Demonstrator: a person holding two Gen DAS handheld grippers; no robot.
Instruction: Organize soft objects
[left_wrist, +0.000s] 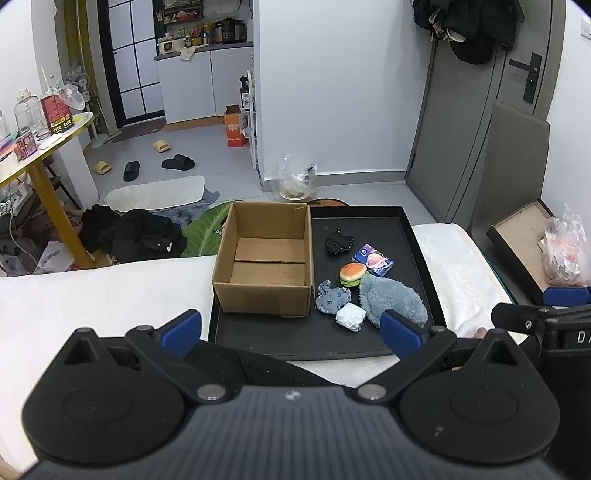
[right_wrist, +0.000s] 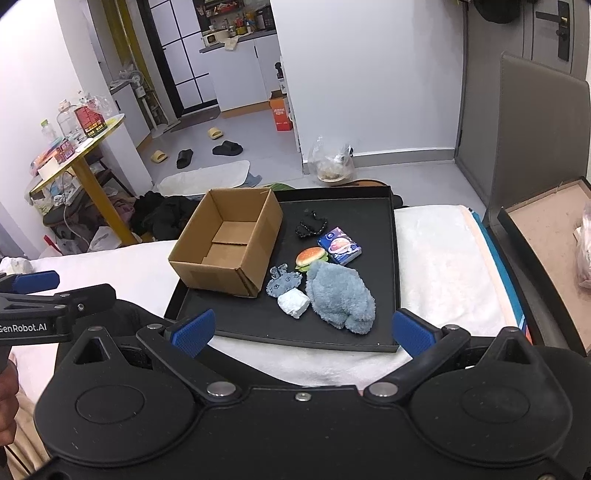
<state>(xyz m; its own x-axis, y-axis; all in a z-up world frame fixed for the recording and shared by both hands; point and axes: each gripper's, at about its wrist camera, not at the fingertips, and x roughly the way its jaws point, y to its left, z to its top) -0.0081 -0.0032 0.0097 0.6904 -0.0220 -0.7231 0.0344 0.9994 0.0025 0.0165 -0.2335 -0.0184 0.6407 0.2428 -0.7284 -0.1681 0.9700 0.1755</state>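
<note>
Both tools (left_wrist: 291, 330) (right_wrist: 302, 328) gape empty, soft toys (right_wrist: 341, 295) on the tray (right_wrist: 394, 258) just ahead.

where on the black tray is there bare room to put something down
Bare patches: the black tray's near strip in front of the brown cardboard box, and its far right corner beyond the black beaded piece. The box floor is bare too. Crowded: the blue fluffy cloth cluster.
</note>
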